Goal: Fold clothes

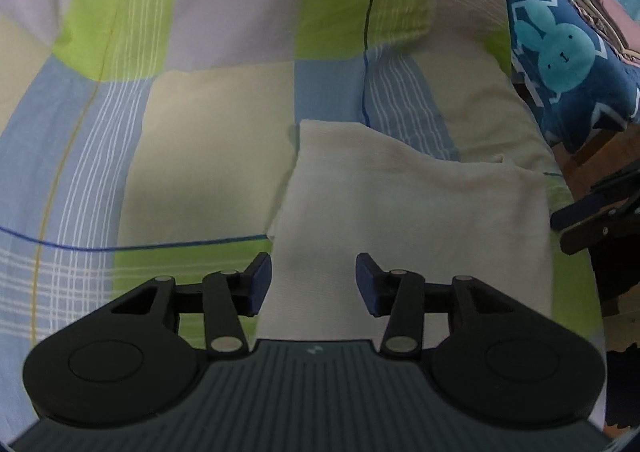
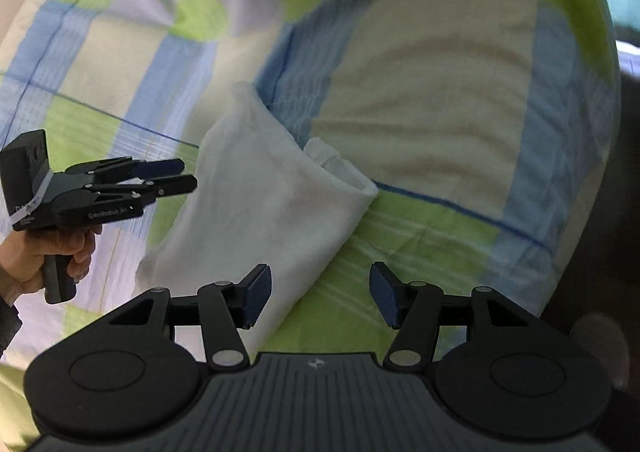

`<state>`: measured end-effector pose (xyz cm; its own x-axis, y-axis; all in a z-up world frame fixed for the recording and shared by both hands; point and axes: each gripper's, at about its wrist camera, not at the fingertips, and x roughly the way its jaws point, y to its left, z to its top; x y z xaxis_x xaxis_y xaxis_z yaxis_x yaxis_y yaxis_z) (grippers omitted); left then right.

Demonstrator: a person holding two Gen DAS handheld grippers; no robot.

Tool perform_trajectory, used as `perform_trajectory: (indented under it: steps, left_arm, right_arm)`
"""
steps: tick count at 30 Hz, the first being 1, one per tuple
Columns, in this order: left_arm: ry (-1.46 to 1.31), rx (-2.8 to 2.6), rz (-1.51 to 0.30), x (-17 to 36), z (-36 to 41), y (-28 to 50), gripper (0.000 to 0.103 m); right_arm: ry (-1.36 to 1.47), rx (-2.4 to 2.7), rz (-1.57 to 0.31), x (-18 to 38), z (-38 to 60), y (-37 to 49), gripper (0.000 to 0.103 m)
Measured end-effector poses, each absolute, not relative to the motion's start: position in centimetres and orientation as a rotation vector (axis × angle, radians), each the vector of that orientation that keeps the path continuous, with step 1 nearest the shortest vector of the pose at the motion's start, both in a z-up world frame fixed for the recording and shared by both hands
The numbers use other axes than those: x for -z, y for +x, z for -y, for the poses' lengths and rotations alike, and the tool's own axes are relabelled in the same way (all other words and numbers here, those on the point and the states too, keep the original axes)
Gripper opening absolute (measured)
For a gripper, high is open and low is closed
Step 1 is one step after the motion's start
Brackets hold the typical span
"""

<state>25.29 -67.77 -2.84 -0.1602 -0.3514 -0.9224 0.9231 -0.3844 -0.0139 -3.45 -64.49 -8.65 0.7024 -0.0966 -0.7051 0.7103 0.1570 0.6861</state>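
A cream-white folded garment (image 1: pixel 408 212) lies flat on the checked bedsheet (image 1: pixel 208 156). My left gripper (image 1: pixel 314 284) hovers open over the garment's near edge, nothing between its fingers. In the right wrist view the same garment (image 2: pixel 264 204) runs diagonally, with a folded layer peeking out at its right edge. My right gripper (image 2: pixel 320 300) is open above the garment's near corner and the sheet (image 2: pixel 432 120), holding nothing. The left gripper (image 2: pixel 188 176) shows there at the left, held by a hand (image 2: pixel 60 252), its fingers beside the garment's left edge. The right gripper (image 1: pixel 576 228) appears at the right edge of the left wrist view.
A blue blanket with a teal rabbit print (image 1: pixel 560 52) lies on a wooden chair to the right of the bed. Folded pinkish cloth (image 1: pixel 612 24) is stacked behind it. The bed's right edge drops off near the garment.
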Motion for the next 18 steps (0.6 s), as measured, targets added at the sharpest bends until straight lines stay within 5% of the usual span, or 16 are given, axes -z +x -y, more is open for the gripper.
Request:
perform_trajectory:
  steps: [14,18]
  left_arm:
    - [1.290,1.893,-1.056,5.8,75.8,27.4,0.040]
    - [1.363,1.948,-1.078,6.1,76.8,26.7,0.031]
  right_arm:
    - [1.427,0.634,-0.507,9.2,65.4,-3.2,0.059]
    - [1.436,0.645,-0.484,8.8,64.7,-3.3,0.059]
